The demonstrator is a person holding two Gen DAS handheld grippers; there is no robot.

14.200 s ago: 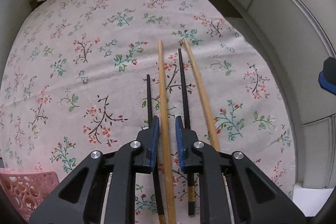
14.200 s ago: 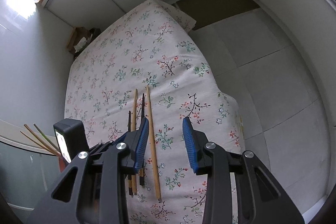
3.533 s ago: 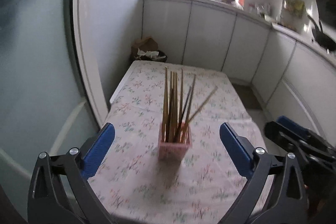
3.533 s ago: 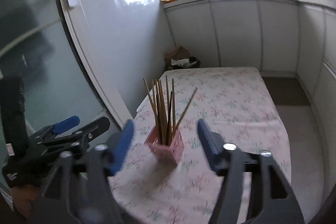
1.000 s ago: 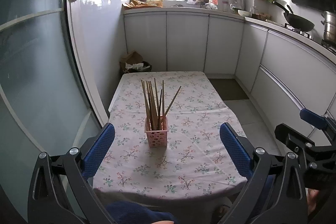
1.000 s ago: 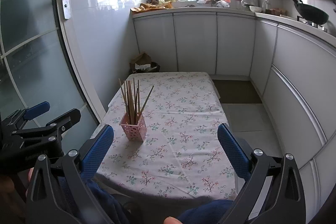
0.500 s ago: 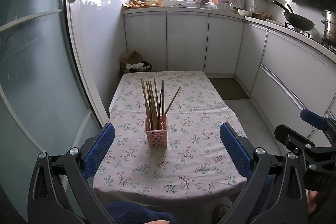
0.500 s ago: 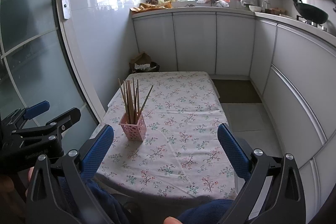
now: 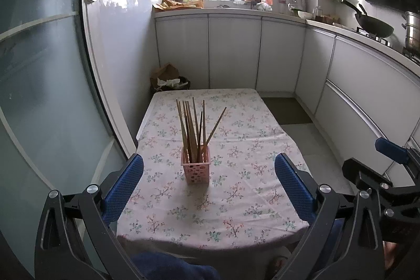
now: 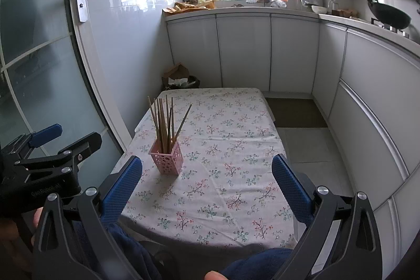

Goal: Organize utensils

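A pink perforated holder (image 9: 195, 169) stands upright on the floral tablecloth (image 9: 236, 190), with several wooden and dark chopsticks (image 9: 193, 127) standing in it. It also shows in the right wrist view (image 10: 166, 157), chopsticks (image 10: 164, 122) upright. My left gripper (image 9: 208, 188) is wide open and empty, held back from the table's near edge. My right gripper (image 10: 207, 183) is wide open and empty, also behind the near edge. Each gripper appears at the side of the other's view.
A glass door (image 9: 39, 96) runs along the left. White cabinets (image 9: 236, 51) line the back and right. A bag and bin (image 9: 168, 79) sit on the floor beyond the table. A dark mat (image 10: 296, 112) lies on the floor to the right.
Earlier, chopsticks lay on the cloth with the left gripper around one. Now they all stand in the holder. Both grippers have pulled back; nothing has moved in the last second.
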